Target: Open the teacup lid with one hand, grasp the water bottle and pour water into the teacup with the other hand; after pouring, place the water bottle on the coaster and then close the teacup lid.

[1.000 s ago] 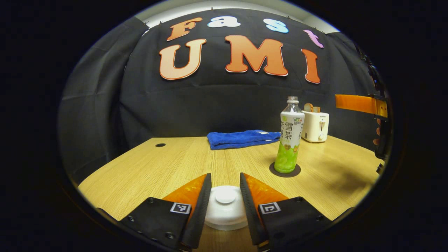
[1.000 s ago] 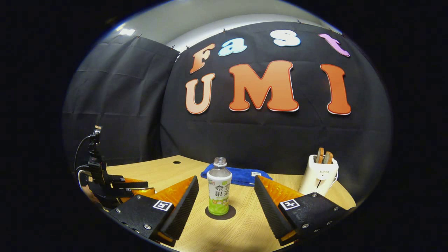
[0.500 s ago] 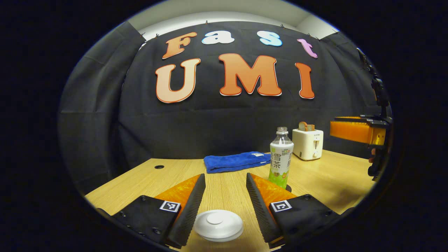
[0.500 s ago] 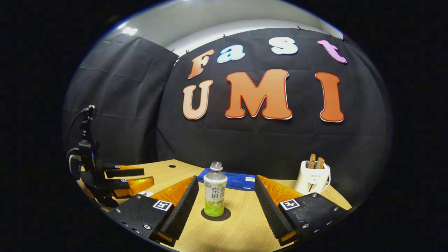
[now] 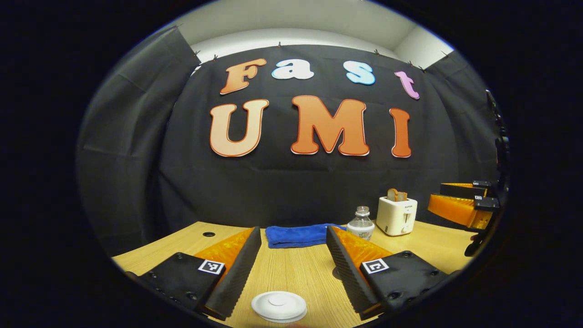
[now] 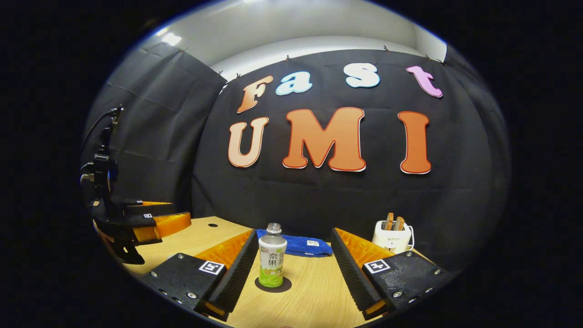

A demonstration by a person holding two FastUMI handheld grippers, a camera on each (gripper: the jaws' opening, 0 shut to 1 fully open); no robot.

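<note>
Standing upright on its coaster, neck up, your bottle sits between the spread right gripper, while your left gripper hovers empty, fingers apart, above the lid.

Open wooden tabletop between and ahead of the spread fingers in the right gripper view, blocked only by the uncapped green-labelled plastic bottle on its dark round coaster. Farther back, a folded blue towel and a white toaster against the wall. In the left gripper view, a flat white round lid low between the parted fingers, bare wood beyond.

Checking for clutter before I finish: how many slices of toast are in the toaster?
2, both standing upright side by side in the top of the white toaster, at the table's far right, right of the blue towel. None elsewhere that I can see.
</note>
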